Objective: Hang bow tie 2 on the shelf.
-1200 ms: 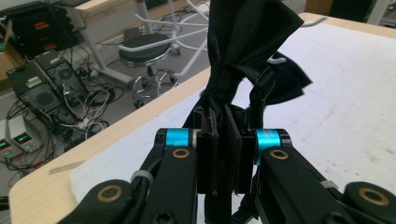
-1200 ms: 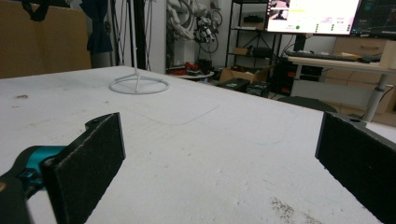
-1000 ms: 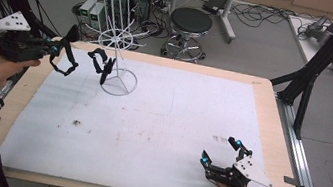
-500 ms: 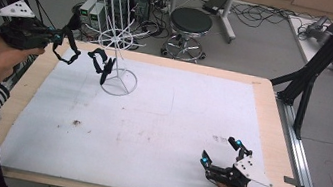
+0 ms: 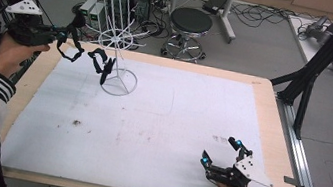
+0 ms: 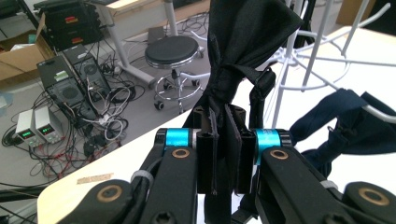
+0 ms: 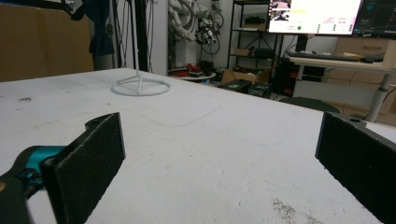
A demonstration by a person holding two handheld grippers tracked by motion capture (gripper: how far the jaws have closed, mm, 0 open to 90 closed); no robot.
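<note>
At the table's back left stands a white wire rack point(image 5: 121, 41), with a dark blue cloth point(image 5: 102, 63) hanging from one of its lower arms. My left gripper point(image 5: 69, 37) hovers just left of the rack, shut on a black strappy cloth point(image 5: 74, 51) that dangles below it. In the left gripper view the black cloth point(image 6: 247, 37) is pinched between the jaws of the left gripper point(image 6: 223, 140), with the blue cloth point(image 6: 345, 121) and rack wires point(image 6: 322, 42) close behind. My right gripper point(image 5: 219, 150) rests open on the white mat near the front right, holding nothing.
The rack's ring base point(image 7: 140, 87) sits on the white mat point(image 5: 176, 115). A stool point(image 5: 191, 21) and computer boxes point(image 6: 70, 79) stand on the floor beyond the table. Black frame posts point(image 5: 307, 85) rise at the right edge.
My left gripper has carried the black cloth a little farther back, toward the rack's upper arms. The right gripper has stayed put.
</note>
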